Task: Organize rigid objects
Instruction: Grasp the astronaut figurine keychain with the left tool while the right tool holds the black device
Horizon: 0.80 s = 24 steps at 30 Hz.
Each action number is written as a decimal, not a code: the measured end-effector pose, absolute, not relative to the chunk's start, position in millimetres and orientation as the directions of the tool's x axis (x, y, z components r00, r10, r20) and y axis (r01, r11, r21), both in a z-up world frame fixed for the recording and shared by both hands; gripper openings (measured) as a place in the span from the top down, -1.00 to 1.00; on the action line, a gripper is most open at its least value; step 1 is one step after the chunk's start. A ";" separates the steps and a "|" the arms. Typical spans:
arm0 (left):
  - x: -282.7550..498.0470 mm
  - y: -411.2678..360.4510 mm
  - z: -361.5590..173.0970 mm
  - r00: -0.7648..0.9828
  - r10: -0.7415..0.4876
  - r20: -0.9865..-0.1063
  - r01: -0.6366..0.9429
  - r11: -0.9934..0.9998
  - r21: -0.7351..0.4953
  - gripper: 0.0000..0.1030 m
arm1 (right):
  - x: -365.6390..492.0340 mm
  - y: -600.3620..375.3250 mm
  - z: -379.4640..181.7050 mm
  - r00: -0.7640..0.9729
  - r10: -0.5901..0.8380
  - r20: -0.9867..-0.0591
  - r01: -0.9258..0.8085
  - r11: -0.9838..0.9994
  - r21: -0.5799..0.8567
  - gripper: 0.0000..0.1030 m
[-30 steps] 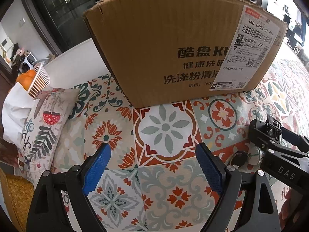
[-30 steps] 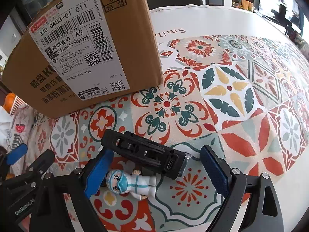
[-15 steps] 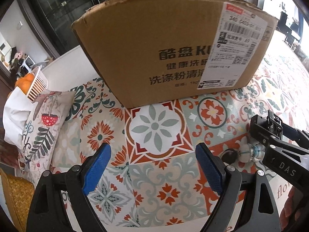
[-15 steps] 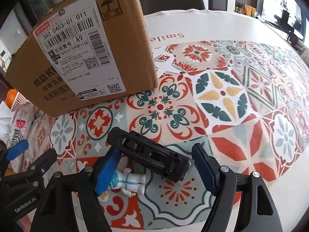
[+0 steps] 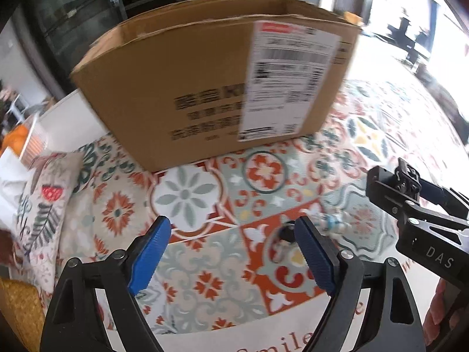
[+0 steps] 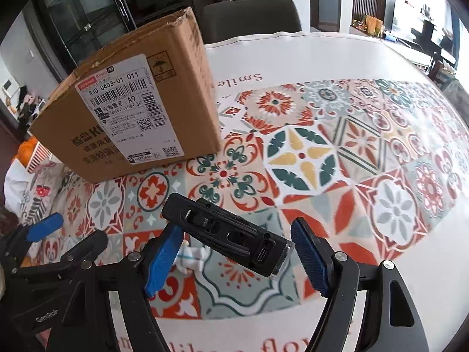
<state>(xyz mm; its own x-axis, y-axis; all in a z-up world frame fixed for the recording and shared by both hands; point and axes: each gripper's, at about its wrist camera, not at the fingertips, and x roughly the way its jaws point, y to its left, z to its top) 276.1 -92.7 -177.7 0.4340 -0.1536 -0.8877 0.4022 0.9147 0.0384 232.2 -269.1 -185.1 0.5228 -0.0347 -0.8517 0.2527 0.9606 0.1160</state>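
A black rectangular device (image 6: 231, 237) with a USB-C port lies between the fingers of my right gripper (image 6: 234, 252), raised above the cloth; the blue pads stand wide, and I cannot tell whether they touch it. It also shows in the left wrist view (image 5: 390, 190). A small white and blue figurine (image 6: 192, 256) lies under it on the cloth, seen in the left wrist view (image 5: 332, 221) too. A small black key-like item (image 5: 285, 234) lies by my left gripper's right finger. My left gripper (image 5: 234, 252) is open and empty. A large cardboard box (image 5: 211, 88) stands behind, also in the right wrist view (image 6: 132, 111).
The table (image 6: 425, 278) carries a patterned tile-print cloth (image 6: 322, 152). A patterned cushion (image 5: 44, 214) and a white basket with oranges (image 5: 23, 140) sit at the left edge. A dark chair (image 6: 252, 20) stands behind the table.
Both grippers have pulled back and up from the box, which now looks smaller. The black device has risen with the right gripper, away from the figurine. The left view is blurred by motion.
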 end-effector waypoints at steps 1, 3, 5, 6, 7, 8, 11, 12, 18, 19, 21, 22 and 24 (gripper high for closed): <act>275.0 -95.2 -178.6 0.426 -0.166 -0.889 0.426 0.904 0.035 -0.67 | 228.8 -270.5 -183.8 0.521 -0.037 -0.853 0.257 0.960 0.116 -0.47; 272.3 -100.7 -179.2 0.419 -0.180 -0.890 0.463 0.886 0.039 -0.65 | 221.4 -273.8 -182.8 0.512 -0.049 -0.858 0.277 0.955 0.111 -0.47; 270.4 -107.9 -180.0 0.408 -0.193 -0.892 0.508 0.860 0.046 -0.64 | 215.8 -276.3 -183.9 0.506 -0.059 -0.861 0.292 0.950 0.107 -0.47; 270.7 -109.5 -181.4 0.398 -0.204 -0.894 0.529 0.847 0.043 -0.63 | 212.2 -277.6 -185.4 0.499 -0.061 -0.865 0.304 0.947 0.109 -0.47; 270.4 -111.8 -182.6 0.389 -0.213 -0.896 0.550 0.834 0.040 -0.61 | 208.8 -278.7 -187.4 0.491 -0.058 -0.869 0.314 0.943 0.114 -0.47; 270.0 -115.6 -184.1 0.374 -0.224 -0.900 0.582 0.812 0.039 -0.56 | 207.1 -278.9 -189.0 0.486 -0.057 -0.872 0.320 0.940 0.117 -0.47; 268.9 -123.5 -188.4 0.349 -0.234 -0.907 0.657 0.752 0.059 -0.52 | 197.9 -278.5 -193.9 0.466 -0.065 -0.882 0.351 0.929 0.117 -0.47; 268.7 -126.6 -190.2 0.339 -0.237 -0.910 0.687 0.724 0.067 -0.52 | 194.3 -277.9 -195.6 0.461 -0.068 -0.885 0.365 0.923 0.119 -0.47; 268.8 -139.9 -198.1 0.265 -0.257 -0.929 0.798 0.599 0.062 -0.35 | 186.0 -277.5 -207.2 0.428 -0.054 -0.902 0.426 0.892 0.149 -0.47; 268.5 -142.7 -200.3 0.251 -0.259 -0.933 0.818 0.572 0.061 -0.34 | 185.2 -277.5 -208.1 0.425 -0.057 -0.904 0.434 0.889 0.148 -0.47; 267.4 -147.1 -203.6 0.228 -0.260 -0.938 0.844 0.533 0.057 -0.27 | 183.7 -276.9 -208.4 0.426 -0.060 -0.903 0.438 0.887 0.147 -0.47; 267.4 -149.3 -205.4 0.214 -0.261 -0.941 0.856 0.514 0.051 -0.20 | 183.1 -276.9 -208.1 0.426 -0.064 -0.902 0.441 0.886 0.146 -0.47; 269.2 -154.6 -209.9 0.192 -0.260 -0.946 0.877 0.478 0.047 -0.11 | 182.6 -277.1 -207.6 0.428 -0.064 -0.901 0.445 0.883 0.149 -0.47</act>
